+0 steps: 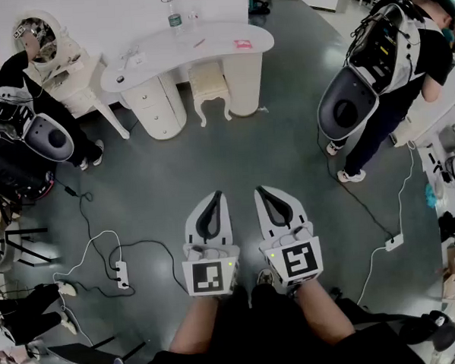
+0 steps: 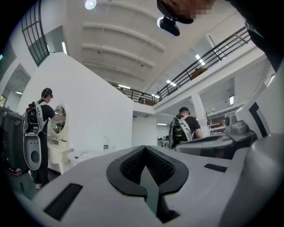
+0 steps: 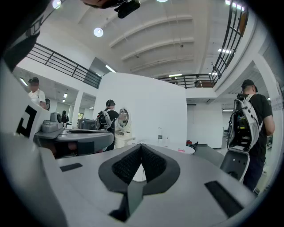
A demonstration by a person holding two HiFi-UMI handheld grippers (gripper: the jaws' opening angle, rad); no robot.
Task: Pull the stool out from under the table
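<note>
A cream stool [image 1: 209, 85] with curved legs stands tucked under the white curved table [image 1: 228, 43] at the top of the head view. Both grippers are held side by side well short of it, over the grey floor. My left gripper [image 1: 216, 196] is shut with nothing in it, and so is my right gripper [image 1: 260, 191]. In the left gripper view the shut left gripper [image 2: 144, 148] hides the stool; only a strip of the table [image 2: 91, 155] shows beyond it. In the right gripper view the right gripper [image 3: 141, 146] is shut and the table's top [image 3: 182, 150] shows just past it.
A person with a backpack rig [image 1: 381, 70] stands at the right, another [image 1: 26, 104] works at a mirrored dresser [image 1: 58, 61] on the left. A power strip [image 1: 122, 274] and cables [image 1: 365, 201] lie on the floor. A bottle [image 1: 173, 14] stands on the table.
</note>
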